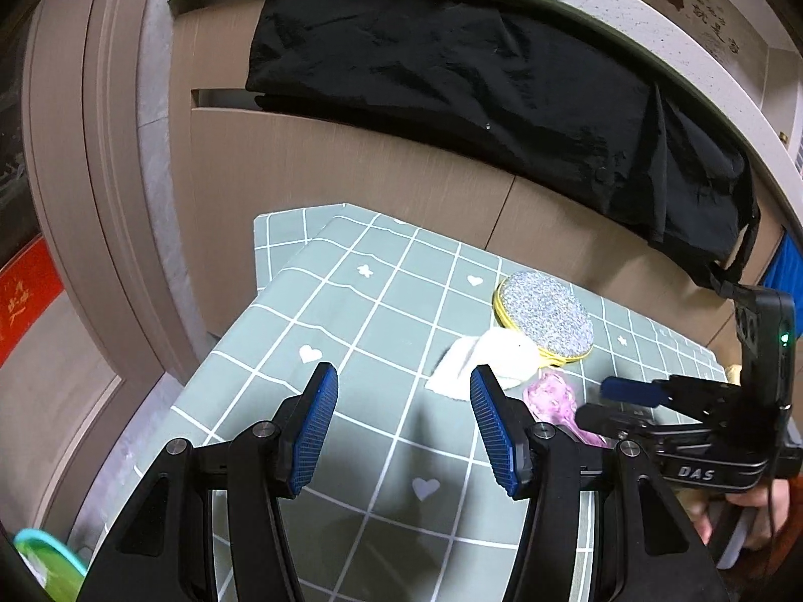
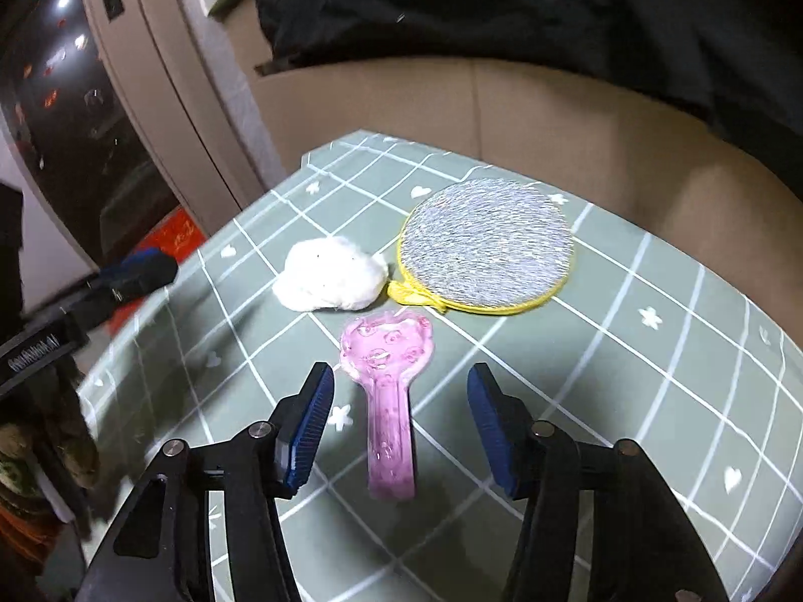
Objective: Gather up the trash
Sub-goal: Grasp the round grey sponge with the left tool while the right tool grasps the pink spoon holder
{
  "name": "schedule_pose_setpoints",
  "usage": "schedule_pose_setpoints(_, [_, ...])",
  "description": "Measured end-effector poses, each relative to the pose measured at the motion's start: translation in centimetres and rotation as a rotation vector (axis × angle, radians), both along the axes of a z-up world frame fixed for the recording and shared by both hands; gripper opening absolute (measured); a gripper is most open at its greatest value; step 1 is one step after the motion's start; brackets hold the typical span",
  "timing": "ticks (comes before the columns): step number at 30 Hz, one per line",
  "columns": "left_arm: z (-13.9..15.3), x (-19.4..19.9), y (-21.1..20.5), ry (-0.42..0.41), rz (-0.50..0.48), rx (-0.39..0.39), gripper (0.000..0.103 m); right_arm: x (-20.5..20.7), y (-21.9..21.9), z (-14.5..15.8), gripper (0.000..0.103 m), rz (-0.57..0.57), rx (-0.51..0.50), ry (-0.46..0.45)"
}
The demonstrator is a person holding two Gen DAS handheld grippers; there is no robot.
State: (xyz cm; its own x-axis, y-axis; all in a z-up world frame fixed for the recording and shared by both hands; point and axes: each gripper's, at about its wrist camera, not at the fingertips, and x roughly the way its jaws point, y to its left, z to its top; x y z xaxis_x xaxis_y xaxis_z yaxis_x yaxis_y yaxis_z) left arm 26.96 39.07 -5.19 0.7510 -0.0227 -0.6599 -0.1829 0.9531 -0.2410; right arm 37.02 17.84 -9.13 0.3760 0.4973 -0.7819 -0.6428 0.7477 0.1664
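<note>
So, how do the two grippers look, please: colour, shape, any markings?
Both are black plastic frames with round silver bolts and two fingers that end in ribbed blue pads. On the right gripper, seen from the left camera, white letters read DAS and a small green light glows on its upright block. The left gripper matches.

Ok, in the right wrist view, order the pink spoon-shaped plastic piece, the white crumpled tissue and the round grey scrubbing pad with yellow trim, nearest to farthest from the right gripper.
1. Pink spoon-shaped plastic piece: its handle lies between the open jaws of the right gripper.
2. White crumpled tissue: ahead, to the left.
3. Round grey scrubbing pad with yellow trim: ahead, to the right, slightly farther back.
</note>
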Motion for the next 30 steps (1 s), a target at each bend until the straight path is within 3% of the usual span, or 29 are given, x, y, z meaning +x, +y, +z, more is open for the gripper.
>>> schedule_pose_setpoints(6, [-0.3,1.2,-0.5,0.000,-0.026,-0.015,0.056,1.3,1.4,-1.0,0.050,0.059,-0.035,0.017])
schedule_pose_setpoints(10, [-0.3,2.2,-0.9,0.000,-0.040,-0.020,0.056,1.5,1.3,-0.6,0.051,0.063,-0.053,-0.058])
schedule_pose_setpoints(14, [-0.4,3.2,-0.9,-0.001,-0.030,-0.025,0.056,1.6,1.5,-1.0,0.051,0.134,-0.047,-0.021])
schedule_pose_setpoints(16, [-0.5,3.5,-0.9,0.002,-0.017,-0.040,0.056,1.1,1.9,-1.1,0.050,0.152,-0.072,-0.066])
schedule_pose_setpoints(18, [-0.5,3.8,-1.1,0.006,-0.014,-0.052,0.056,1.2,1.7,-1.0,0.041,0.142,-0.071,-0.077])
schedule_pose_setpoints(22, [-0.4,4.7,-2.7,0.010,-0.038,-0.060,0.056,2.6,-2.3,-0.1,0.041,0.040,0.048,0.007])
schedule_pose_setpoints(25, [-0.1,6.3,-4.5,0.004,-0.085,-0.078,0.056,3.1,-6.5,0.5,0.041,-0.042,0.083,0.037])
schedule_pose_setpoints(30, [-0.9,12.5,-6.9,0.061,-0.159,-0.140,0.057,2.9,-13.7,1.3,0.041,-0.163,0.116,0.059])
